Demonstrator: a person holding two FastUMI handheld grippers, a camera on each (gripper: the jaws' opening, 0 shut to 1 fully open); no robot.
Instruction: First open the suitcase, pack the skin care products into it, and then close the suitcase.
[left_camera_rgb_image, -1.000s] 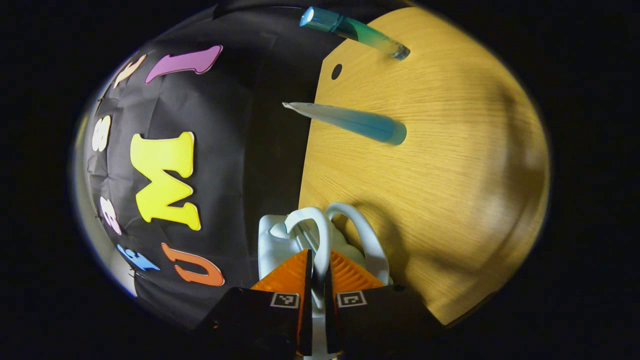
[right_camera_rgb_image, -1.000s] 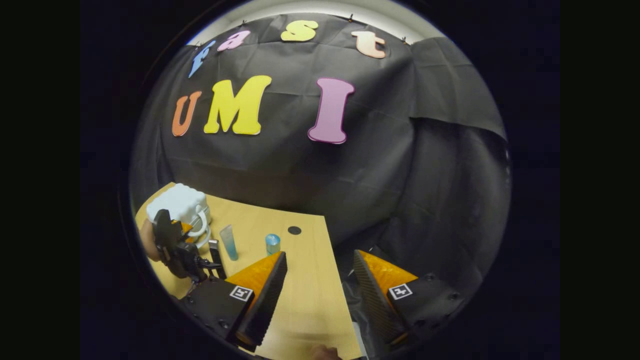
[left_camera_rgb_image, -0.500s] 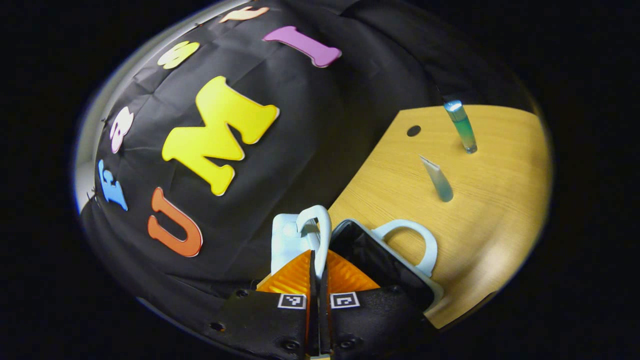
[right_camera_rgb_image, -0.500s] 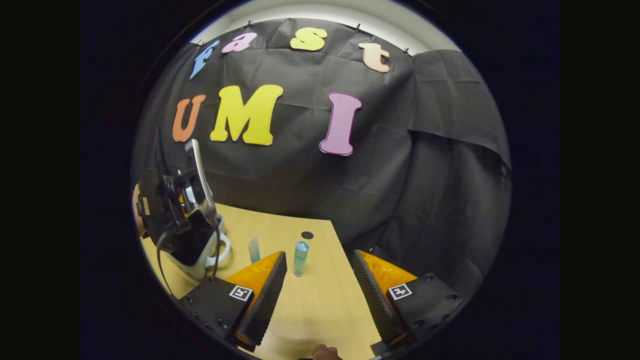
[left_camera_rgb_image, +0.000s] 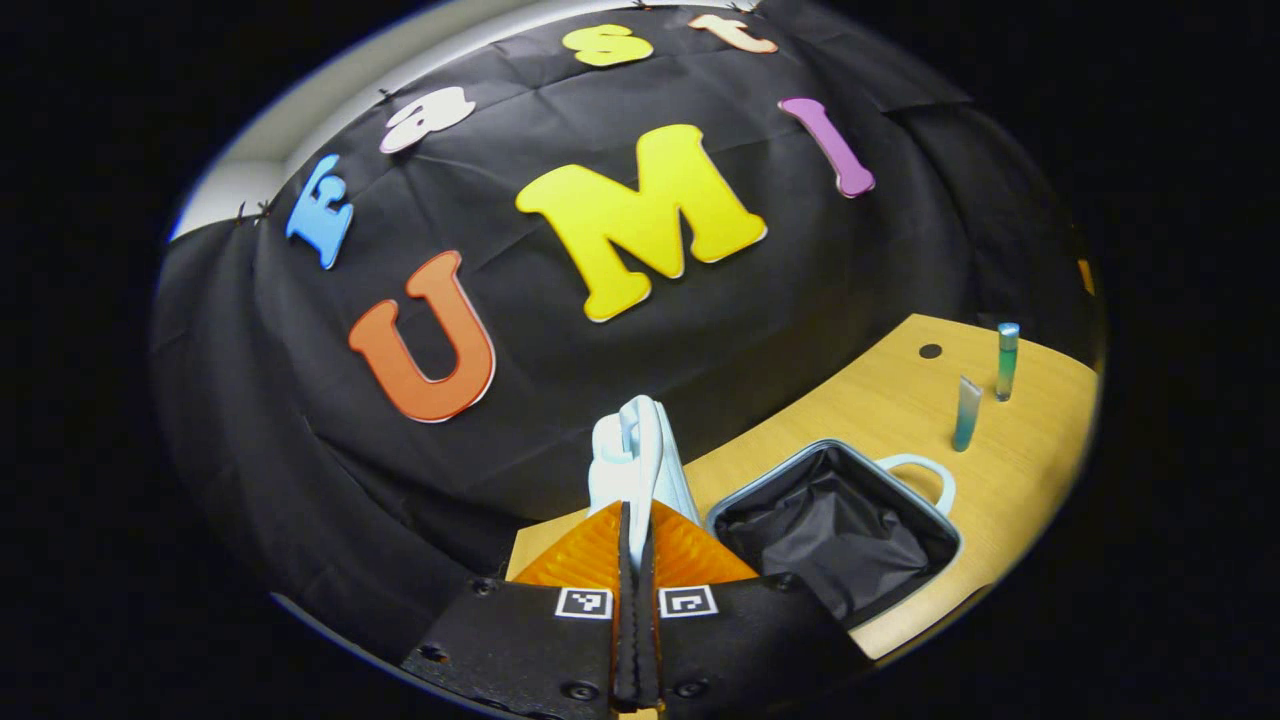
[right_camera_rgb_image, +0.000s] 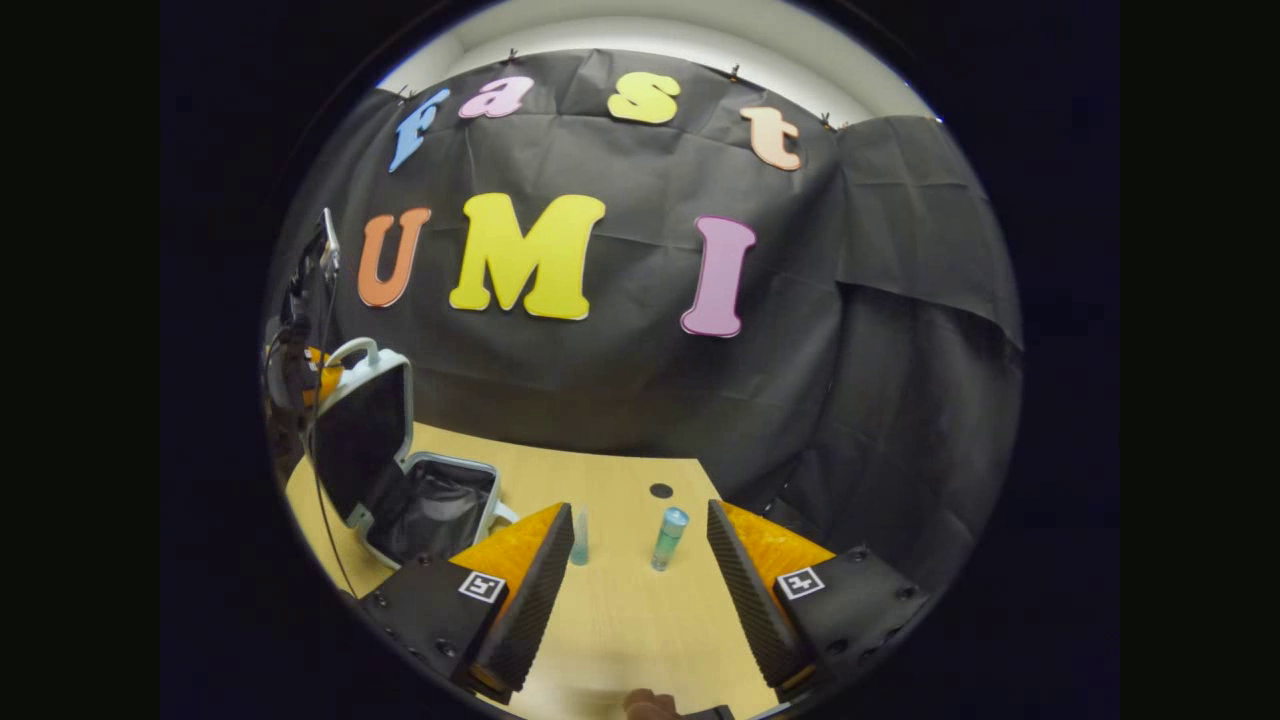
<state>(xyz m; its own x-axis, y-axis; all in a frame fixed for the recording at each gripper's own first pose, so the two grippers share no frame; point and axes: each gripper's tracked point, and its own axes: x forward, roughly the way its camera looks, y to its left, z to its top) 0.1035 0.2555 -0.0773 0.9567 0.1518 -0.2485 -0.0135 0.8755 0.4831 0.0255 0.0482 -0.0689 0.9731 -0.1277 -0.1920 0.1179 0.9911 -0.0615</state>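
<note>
a white suitcase (right_camera_rgb_image: 420, 500) sat open on the left of a wooden table (right_camera_rgb_image: 620, 620), its black lining showing. the left gripper (left_camera_rgb_image: 636, 530) was clamped on the handle (left_camera_rgb_image: 640, 440) of the raised lid (right_camera_rgb_image: 365, 425), jaws pressed nearly together around it. the right gripper (right_camera_rgb_image: 640, 575) hovered low over the table, jaws wide and empty. a tube (right_camera_rgb_image: 579, 535) and a bottle (right_camera_rgb_image: 668, 537) stood upright just beyond it, near the case. the lid looked close to fully open; to finish well, it likely needed easing back until it rested by itself, the hold kept firm so it wouldn't drop shut, before letting go.
</note>
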